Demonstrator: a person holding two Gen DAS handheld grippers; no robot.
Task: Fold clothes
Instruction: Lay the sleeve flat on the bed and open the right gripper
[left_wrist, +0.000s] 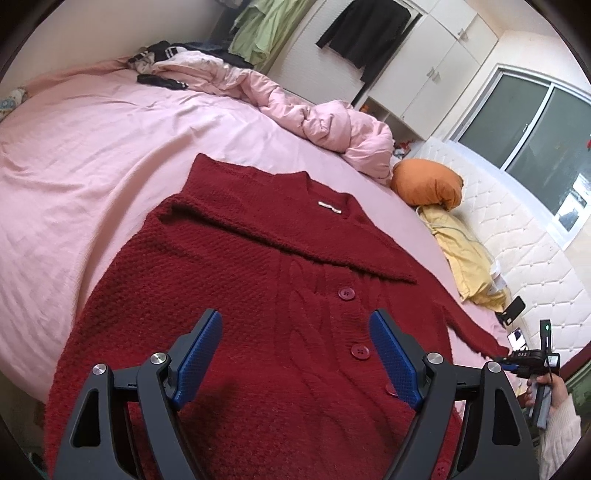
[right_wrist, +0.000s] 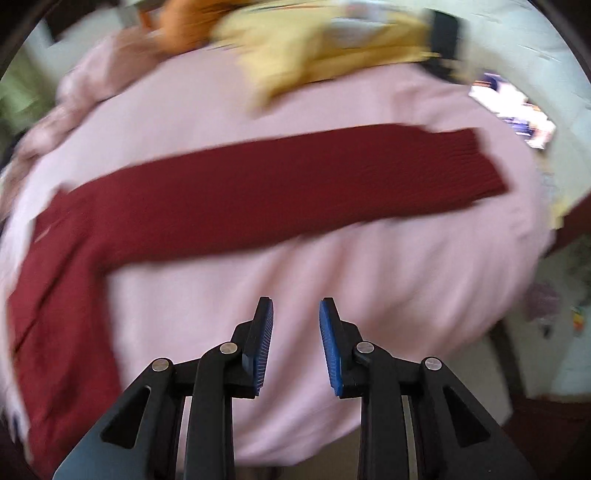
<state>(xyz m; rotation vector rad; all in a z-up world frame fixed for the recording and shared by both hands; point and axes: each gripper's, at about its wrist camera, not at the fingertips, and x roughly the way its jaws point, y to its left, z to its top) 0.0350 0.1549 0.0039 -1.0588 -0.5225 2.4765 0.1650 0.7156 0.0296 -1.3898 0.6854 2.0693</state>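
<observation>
A dark red knitted cardigan (left_wrist: 258, 295) lies flat on the pink bed, buttons up, with one sleeve folded across its chest. My left gripper (left_wrist: 295, 332) is open and empty, hovering over the cardigan's lower front. In the right wrist view, which is motion-blurred, the other sleeve (right_wrist: 295, 184) stretches straight out over the pink sheet (right_wrist: 295, 277). My right gripper (right_wrist: 296, 317) is open and empty above bare sheet, short of the sleeve. It also shows in the left wrist view (left_wrist: 532, 362), held at the sleeve's cuff end.
A crumpled pink duvet (left_wrist: 332, 125) and a clothes pile (left_wrist: 173, 62) lie at the far side of the bed. An orange pillow (left_wrist: 424, 181), yellow cloth (left_wrist: 465, 251) and phones (left_wrist: 511, 308) sit by the white headboard (left_wrist: 517, 229).
</observation>
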